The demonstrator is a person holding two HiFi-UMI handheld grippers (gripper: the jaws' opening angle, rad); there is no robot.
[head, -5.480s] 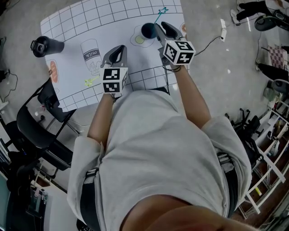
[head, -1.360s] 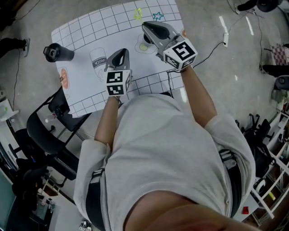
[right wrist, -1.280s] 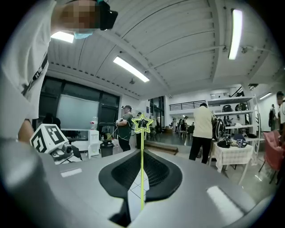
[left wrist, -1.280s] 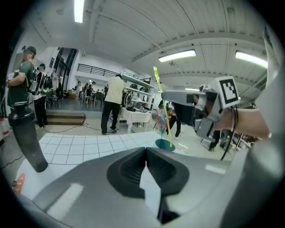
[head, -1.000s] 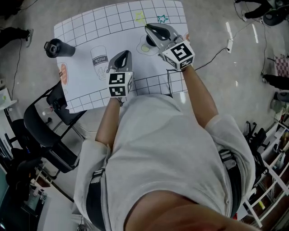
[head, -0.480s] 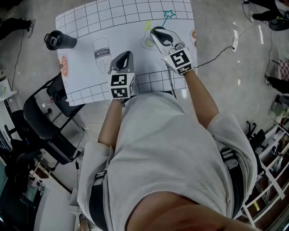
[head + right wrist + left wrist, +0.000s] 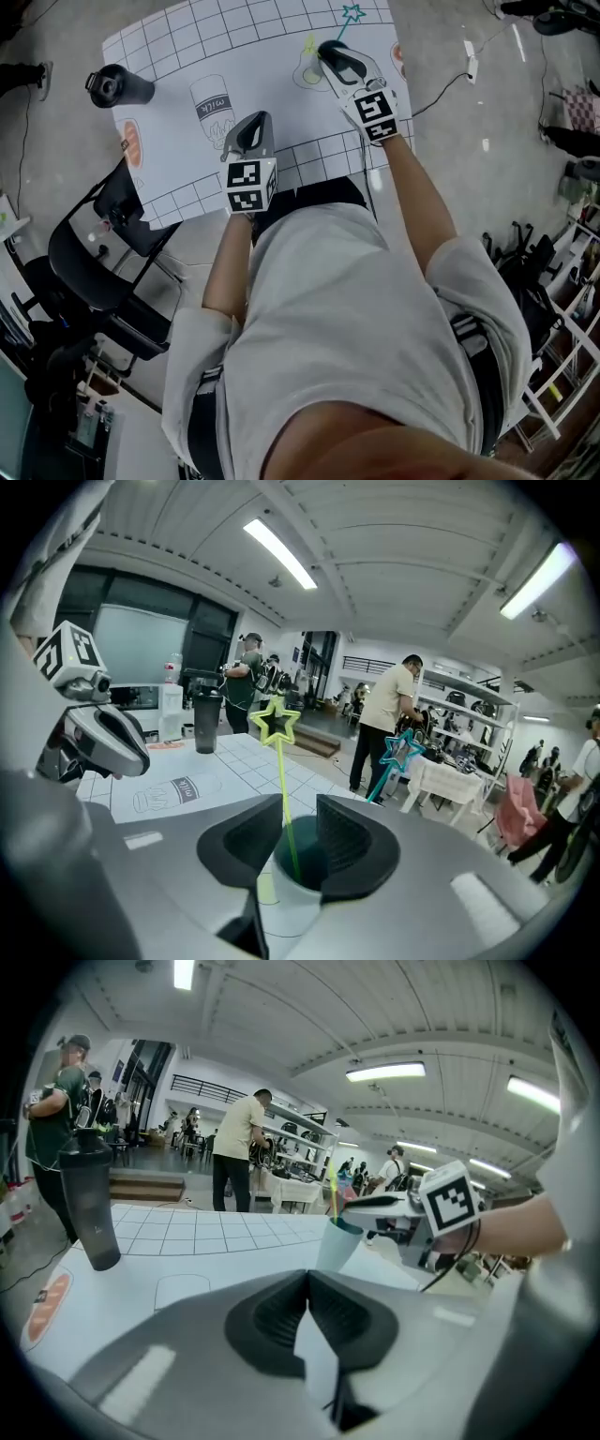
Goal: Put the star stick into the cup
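Note:
A pale cup [image 7: 281, 904] with a dark inside stands on the white gridded mat [image 7: 187, 47]. A yellow-green star stick [image 7: 277, 723] stands in it, its shaft between the jaws of my right gripper [image 7: 292, 829]. Those jaws are opening, and the pads stand clear of the shaft. A teal star stick [image 7: 401, 750] leans out of the same cup to the right. In the head view my right gripper [image 7: 330, 52] covers the cup. My left gripper [image 7: 257, 124] hovers shut and empty over the mat's near part. The left gripper view shows the cup [image 7: 336, 1245] ahead.
A black shaker bottle [image 7: 117, 86] lies at the mat's far left. A milk bottle drawing [image 7: 214, 101] is printed on the mat. A black chair [image 7: 94, 272] stands left of the table. People stand behind the table [image 7: 389, 714].
The right gripper has brought the yellow-green star stick over the cup, and the stick now stands in it beside the teal one. The left gripper has barely moved.

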